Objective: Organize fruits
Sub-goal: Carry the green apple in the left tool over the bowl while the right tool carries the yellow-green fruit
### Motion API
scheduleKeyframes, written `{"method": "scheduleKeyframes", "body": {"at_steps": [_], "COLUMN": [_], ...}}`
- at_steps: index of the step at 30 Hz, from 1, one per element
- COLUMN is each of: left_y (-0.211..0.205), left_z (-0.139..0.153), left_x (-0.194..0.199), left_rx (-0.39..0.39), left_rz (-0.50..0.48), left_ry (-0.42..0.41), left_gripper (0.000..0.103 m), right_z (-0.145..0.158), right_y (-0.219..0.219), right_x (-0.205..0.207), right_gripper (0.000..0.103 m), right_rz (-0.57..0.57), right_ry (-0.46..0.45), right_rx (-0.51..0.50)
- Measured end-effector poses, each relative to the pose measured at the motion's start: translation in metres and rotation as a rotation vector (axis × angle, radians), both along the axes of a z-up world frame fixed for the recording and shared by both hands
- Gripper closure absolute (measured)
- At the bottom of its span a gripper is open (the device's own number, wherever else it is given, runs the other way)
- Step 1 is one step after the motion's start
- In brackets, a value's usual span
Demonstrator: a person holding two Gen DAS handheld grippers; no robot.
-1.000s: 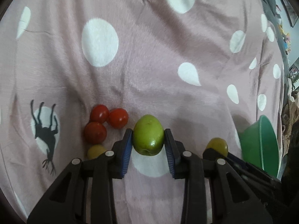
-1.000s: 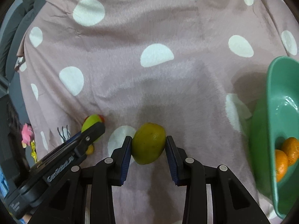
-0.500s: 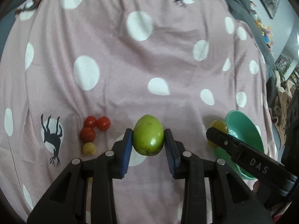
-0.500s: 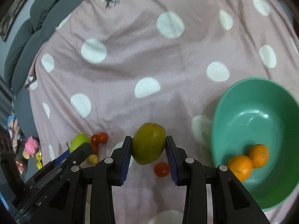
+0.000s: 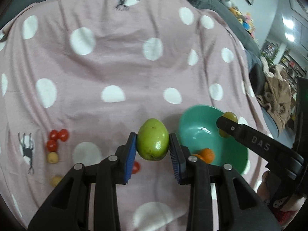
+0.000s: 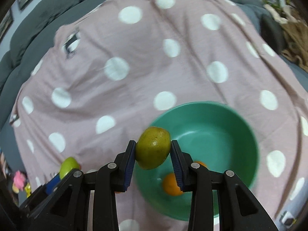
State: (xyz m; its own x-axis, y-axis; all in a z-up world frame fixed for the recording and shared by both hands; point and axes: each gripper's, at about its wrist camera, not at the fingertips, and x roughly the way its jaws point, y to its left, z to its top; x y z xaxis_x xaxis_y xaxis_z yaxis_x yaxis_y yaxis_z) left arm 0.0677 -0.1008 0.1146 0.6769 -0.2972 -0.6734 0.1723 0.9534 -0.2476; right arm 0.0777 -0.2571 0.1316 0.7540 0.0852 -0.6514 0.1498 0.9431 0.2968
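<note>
My left gripper [image 5: 153,147] is shut on a green apple-like fruit [image 5: 152,141], held well above the pink dotted blanket. My right gripper [image 6: 153,152] is shut on a yellow-green citrus fruit [image 6: 153,147], held above the left rim of the green bowl [image 6: 240,127]. The bowl holds two oranges [image 6: 171,184]. In the left wrist view the bowl [image 5: 194,123] sits to the right, with the right gripper's arm [image 5: 256,144] and its fruit [image 5: 230,116] over it. Three red tomatoes [image 5: 56,138] and two small yellow fruits [image 5: 52,157] lie at the left; another tomato [image 5: 135,167] lies under my left finger.
The blanket [image 5: 125,67] covers a grey sofa [image 6: 57,13]. A brown throw [image 5: 277,94] and shelves lie beyond the right edge. The left gripper with its green fruit [image 6: 68,166] shows at the lower left of the right wrist view.
Both grippers have risen with their fruits. The right gripper has moved right, from beside the bowl to over its left rim. More of the blanket and the sofa have come into view.
</note>
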Motion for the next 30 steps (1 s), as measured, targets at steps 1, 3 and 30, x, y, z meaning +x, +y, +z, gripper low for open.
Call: {"method": "scheduleKeyframes", "body": {"at_steps": [1,3,30], "left_y": [-0.006,-0.021,-0.097], "left_z": [0.000,0.000,-0.038], "left_x": [0.000,0.000,0.017], "left_rx": [0.003,0.015,0.016], "left_rz": [-0.012,-0.045,-0.225], "left_ry": [-0.002,-0.003,0.106], "left_gripper": [0.070,0.070,0.070], "right_z": [-0.001,-0.002,-0.040], "right_y": [-0.006,-0.017,-0.057], "right_x": [-0.002,-0.003,0.007], "right_gripper": [0.065,0.065,0.065], "right_rz": [-0.021,-0.062,-0.112], "right_ry": [0.004,0.014,0.150], "right_rx": [-0.004,-0.015,0.039]}}
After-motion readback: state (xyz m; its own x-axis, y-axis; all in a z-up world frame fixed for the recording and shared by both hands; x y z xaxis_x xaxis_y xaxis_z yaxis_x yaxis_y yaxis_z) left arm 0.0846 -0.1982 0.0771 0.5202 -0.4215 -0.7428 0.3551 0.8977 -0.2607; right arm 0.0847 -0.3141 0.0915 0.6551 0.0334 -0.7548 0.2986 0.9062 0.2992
